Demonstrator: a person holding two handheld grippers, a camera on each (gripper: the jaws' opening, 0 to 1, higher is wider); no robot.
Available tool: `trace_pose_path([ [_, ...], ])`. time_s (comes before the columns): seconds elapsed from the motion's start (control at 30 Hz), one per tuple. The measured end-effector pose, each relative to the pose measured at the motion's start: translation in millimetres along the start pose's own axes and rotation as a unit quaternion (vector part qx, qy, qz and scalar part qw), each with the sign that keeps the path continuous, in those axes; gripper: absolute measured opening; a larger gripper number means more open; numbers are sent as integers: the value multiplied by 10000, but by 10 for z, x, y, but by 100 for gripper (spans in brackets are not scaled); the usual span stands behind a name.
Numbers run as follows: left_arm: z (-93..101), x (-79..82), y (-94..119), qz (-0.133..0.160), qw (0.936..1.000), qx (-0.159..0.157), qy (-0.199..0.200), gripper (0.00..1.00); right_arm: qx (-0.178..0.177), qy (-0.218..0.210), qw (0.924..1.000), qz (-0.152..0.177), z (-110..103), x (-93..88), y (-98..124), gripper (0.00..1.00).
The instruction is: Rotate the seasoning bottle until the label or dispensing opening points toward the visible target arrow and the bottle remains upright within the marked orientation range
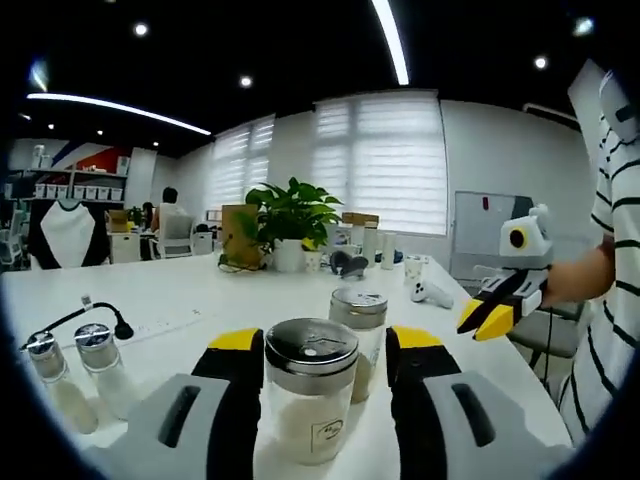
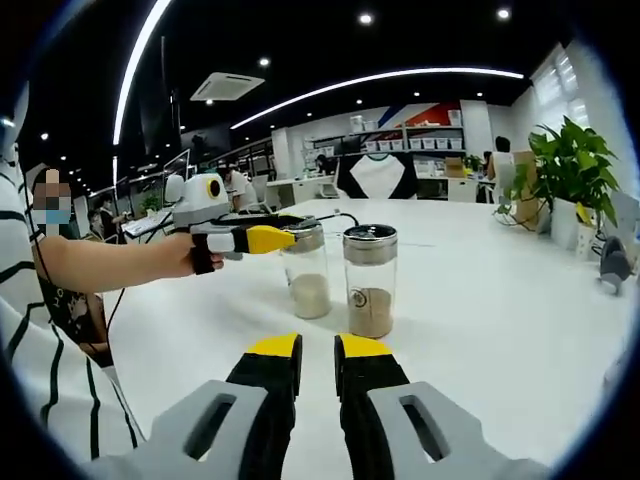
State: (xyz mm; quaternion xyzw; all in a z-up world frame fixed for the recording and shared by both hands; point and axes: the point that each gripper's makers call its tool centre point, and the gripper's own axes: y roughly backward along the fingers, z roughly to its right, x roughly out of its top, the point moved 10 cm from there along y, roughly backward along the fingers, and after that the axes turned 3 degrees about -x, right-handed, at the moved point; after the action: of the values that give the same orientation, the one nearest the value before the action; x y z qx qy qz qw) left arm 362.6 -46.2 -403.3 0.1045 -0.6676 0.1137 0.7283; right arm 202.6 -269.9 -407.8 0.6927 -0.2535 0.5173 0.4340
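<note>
Between the left claw's spread jaws stands the bottle, upright on the bench, jaws flanking it but seemingly not yet clamped; a second bottle stands just behind. Right gripper view: the right claw is nearly closed and empty, well short of both bottles, so the left is nearer for the turn.

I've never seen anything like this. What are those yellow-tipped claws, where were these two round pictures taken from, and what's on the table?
A person holds a two-jaw claw tool in each hand, each carrying its own camera. In the left gripper view, the left gripper has its jaws on either side of a shaker of pale powder; whether they pinch it, I cannot tell. A second shaker stands behind on the white table. The right gripper hangs nearly closed, holding nothing. A plant stands further back.
</note>
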Motion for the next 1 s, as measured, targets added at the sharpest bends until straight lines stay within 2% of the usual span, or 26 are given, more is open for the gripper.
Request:
trace_pose_path([
  [0.07,-20,-20,-23,-76,9999,-75,-92,50,-6,10,10000,-12,-20,9,3,10],
  [0.2,-66,-46,-28,-34,9996,-253,110,47,6,55,10000,-66,-48,7,-5,10],
  [0.3,-88,-69,-30,-134,9998,-176,-7,41,13,76,9999,-88,-67,13,-14,10],
  [0.57,-88,-84,-53,-108,9998,-127,102,41,40,186,9997,-139,-99,22,-45,10],
  [0.8,-32,-93,-60,-70,9997,194,106,41,49,226,9996,-164,-94,20,-63,10],
  [1.0,48,-100,-74,-47,9973,722,112,41,77,239,9995,-191,-76,15,-87,10],
])
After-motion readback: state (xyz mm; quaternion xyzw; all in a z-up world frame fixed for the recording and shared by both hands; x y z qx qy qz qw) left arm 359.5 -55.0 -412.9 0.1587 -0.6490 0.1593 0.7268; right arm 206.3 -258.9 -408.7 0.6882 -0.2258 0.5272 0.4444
